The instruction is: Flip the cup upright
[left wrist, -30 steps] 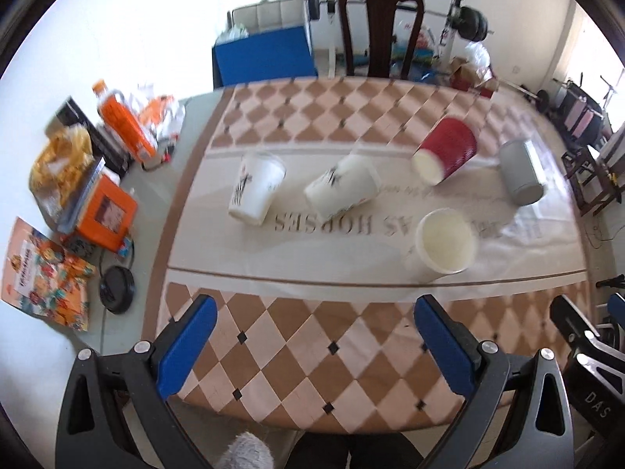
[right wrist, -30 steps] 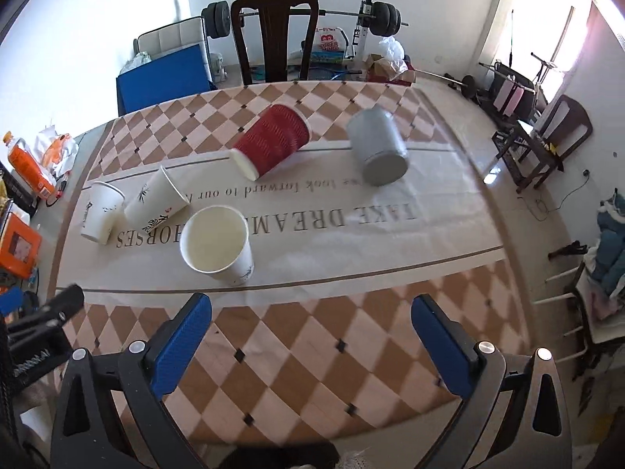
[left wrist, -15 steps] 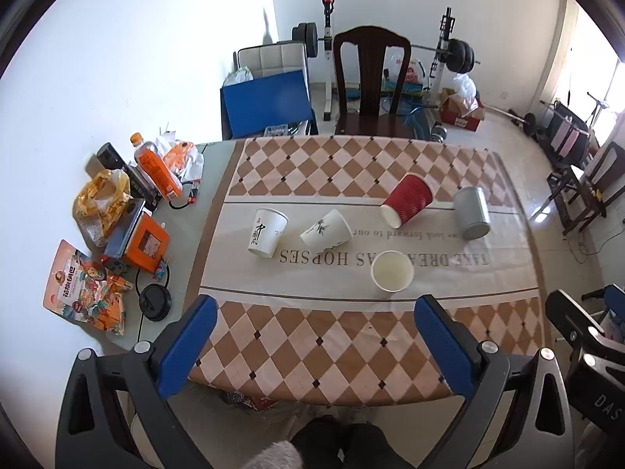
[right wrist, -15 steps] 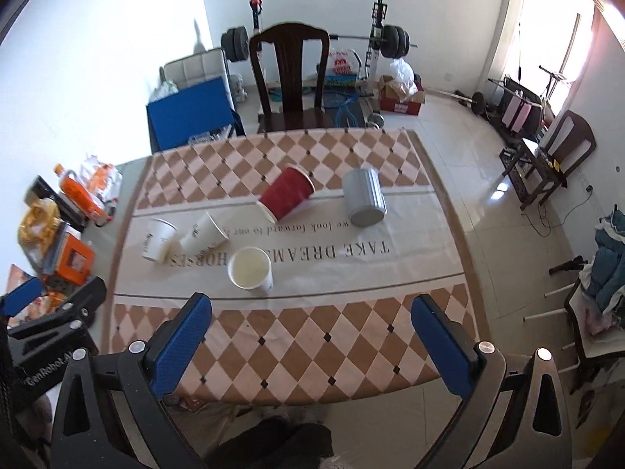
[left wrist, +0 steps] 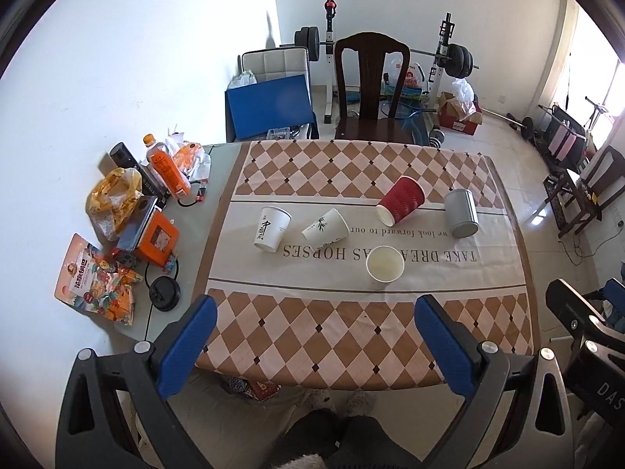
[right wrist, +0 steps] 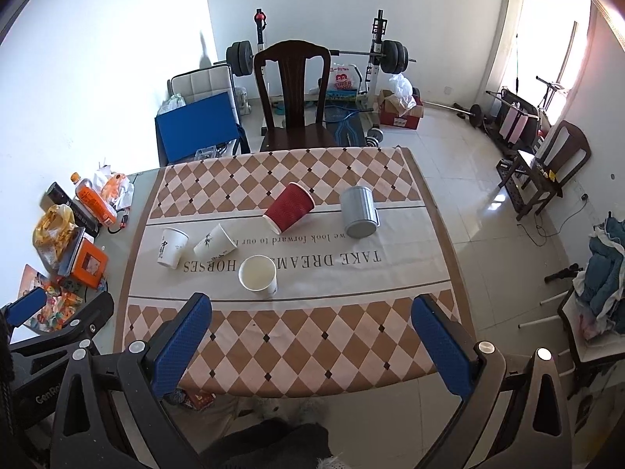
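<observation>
Several cups sit on the checkered tablecloth [left wrist: 351, 336]. A white cup [left wrist: 384, 267] [right wrist: 258, 275] stands upright, mouth up. A red cup [left wrist: 400, 201] [right wrist: 290, 207] lies on its side. A grey cup [left wrist: 461, 213] [right wrist: 359, 213] lies on its side. A white cup with a bamboo print [left wrist: 326, 228] [right wrist: 215, 243] lies on its side. A white cup with black characters [left wrist: 271, 228] [right wrist: 172, 247] stands mouth down. My left gripper [left wrist: 314, 342] and right gripper [right wrist: 312, 340] are both open, empty, high above the table's near edge.
Snack bags [left wrist: 95, 279], an orange box [left wrist: 156, 238], an orange bottle [left wrist: 166, 172] and a black lid [left wrist: 165, 293] crowd the table's left strip. A dark wooden chair [left wrist: 371, 90] stands behind the table. Weight equipment [right wrist: 316, 54] lines the back wall.
Both grippers have pulled up and back from the table, so the cups look much smaller. The cups have not moved. Both grippers stay open.
</observation>
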Demonstrator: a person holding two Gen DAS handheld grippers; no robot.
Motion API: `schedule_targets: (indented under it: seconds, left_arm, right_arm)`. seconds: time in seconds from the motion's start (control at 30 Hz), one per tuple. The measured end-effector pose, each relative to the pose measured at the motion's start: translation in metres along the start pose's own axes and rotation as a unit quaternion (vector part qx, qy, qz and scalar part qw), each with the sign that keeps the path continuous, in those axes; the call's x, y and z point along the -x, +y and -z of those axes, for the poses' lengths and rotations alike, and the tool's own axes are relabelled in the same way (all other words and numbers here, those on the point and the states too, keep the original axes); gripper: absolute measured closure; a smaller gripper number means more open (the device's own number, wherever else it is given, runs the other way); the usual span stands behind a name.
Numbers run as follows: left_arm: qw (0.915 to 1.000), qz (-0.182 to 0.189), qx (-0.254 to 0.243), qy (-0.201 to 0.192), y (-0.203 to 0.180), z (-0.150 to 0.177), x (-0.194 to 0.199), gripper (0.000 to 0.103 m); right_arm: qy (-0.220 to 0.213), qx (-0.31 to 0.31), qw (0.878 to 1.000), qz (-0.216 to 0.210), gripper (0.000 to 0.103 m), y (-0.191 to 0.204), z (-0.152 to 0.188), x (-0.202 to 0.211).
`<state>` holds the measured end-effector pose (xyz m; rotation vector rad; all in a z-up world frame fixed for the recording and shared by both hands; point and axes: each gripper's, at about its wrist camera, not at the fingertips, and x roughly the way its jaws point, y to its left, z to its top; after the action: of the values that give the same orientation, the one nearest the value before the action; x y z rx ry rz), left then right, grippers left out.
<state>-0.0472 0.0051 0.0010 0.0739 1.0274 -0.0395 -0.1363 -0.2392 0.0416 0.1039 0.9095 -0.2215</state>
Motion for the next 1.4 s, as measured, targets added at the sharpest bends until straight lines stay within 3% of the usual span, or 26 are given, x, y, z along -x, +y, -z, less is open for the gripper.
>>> schedule_targets:
  seconds: [0.67, 1.4]
  left_arm:
    - [0.9993, -0.025, 0.005, 0.027, -0.002, -0.003, -0.011, 0.0]
    - [0.9994, -0.02, 0.006, 0.029, -0.001, -0.001, -0.016, 0.0]
  right_arm:
    - [0.026, 0.007, 1.0, 0.003, 0.0, -0.008, 0.006, -0.014]
    - [0.038, 0.01, 0.999, -0.001, 0.0, -0.011, 0.0, -0.023]
